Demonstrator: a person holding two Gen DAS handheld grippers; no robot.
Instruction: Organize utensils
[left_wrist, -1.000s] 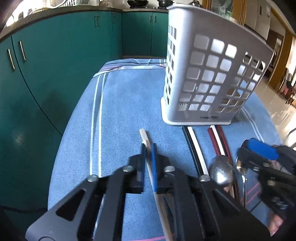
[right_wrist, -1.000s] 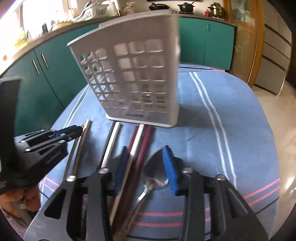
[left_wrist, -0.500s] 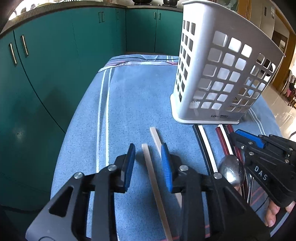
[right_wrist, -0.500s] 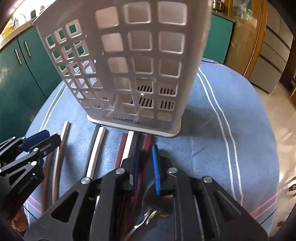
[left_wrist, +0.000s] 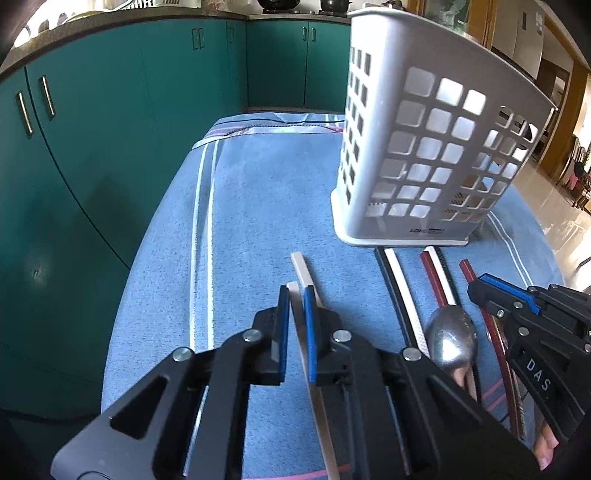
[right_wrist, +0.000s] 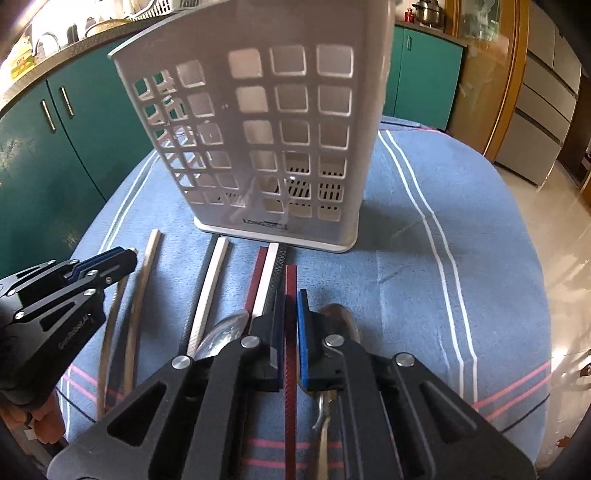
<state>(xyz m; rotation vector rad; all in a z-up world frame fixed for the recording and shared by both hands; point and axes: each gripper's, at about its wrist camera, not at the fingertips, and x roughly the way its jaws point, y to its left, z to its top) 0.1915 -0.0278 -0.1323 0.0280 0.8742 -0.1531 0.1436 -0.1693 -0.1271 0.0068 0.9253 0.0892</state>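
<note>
A white lattice utensil basket (left_wrist: 436, 147) stands upright on the blue cloth; it also shows in the right wrist view (right_wrist: 266, 147). Several chopsticks and two spoons lie in front of it. My left gripper (left_wrist: 295, 295) is shut on a cream chopstick (left_wrist: 293, 291); a second cream chopstick (left_wrist: 303, 269) lies just right of it. My right gripper (right_wrist: 290, 299) is shut on a dark red chopstick (right_wrist: 290, 280). A spoon (left_wrist: 450, 339) lies between the grippers, and another spoon (right_wrist: 340, 317) lies under my right gripper's right finger.
The blue striped cloth (left_wrist: 258, 206) covers the table. Black-and-white chopsticks (left_wrist: 395, 284) and a red-and-white pair (right_wrist: 264, 273) lie beside the spoons. Teal cabinets (left_wrist: 92, 147) stand to the left and behind. A tiled floor (right_wrist: 554, 206) lies to the right.
My left gripper, open around the cream chopstick half a second ago, has closed on it. My right gripper has shifted right and closed on the dark red chopstick.
</note>
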